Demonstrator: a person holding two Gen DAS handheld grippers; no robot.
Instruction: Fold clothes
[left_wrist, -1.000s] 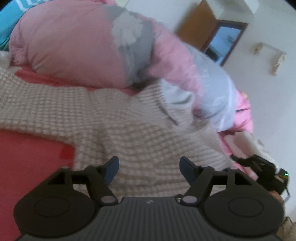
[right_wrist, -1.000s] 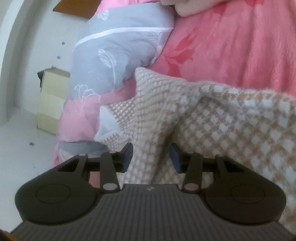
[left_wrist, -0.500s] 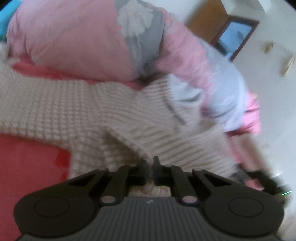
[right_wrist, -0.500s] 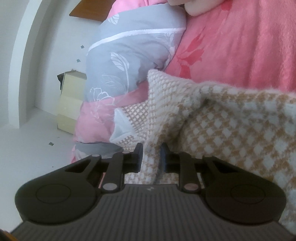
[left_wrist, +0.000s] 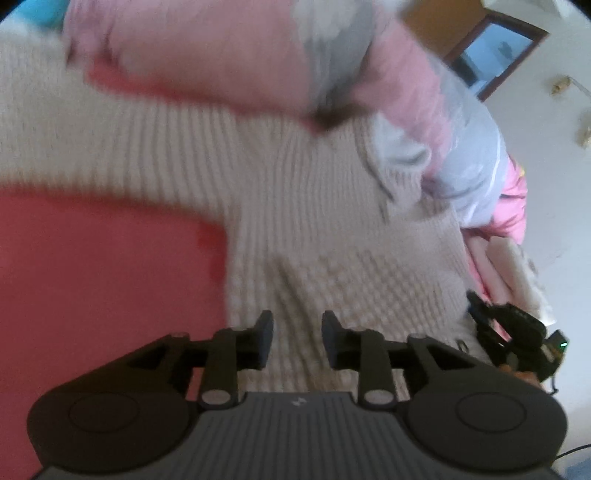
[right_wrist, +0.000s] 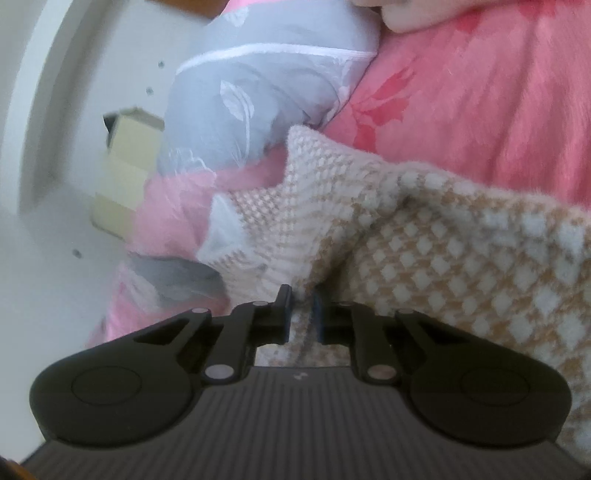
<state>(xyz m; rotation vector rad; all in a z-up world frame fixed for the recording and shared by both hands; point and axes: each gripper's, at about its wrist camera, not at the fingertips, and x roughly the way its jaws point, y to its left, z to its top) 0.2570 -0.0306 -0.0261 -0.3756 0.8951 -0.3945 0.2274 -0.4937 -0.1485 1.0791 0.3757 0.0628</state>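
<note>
pink bed | sweater pinched in right claw

A cream-and-tan checked knit sweater lies spread on the pink-red bed cover, one sleeve running toward nine o'clock in the left wrist view. In the right wrist view, a raised fold bunches from six toward eleven o'clock.

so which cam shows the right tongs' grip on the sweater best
The right wrist view: the right tongs have just been closing and pinch a raised fold of the sweater up close. The left wrist view shows them only small and dark at the sweater's far edge, grip unreadable.
</note>
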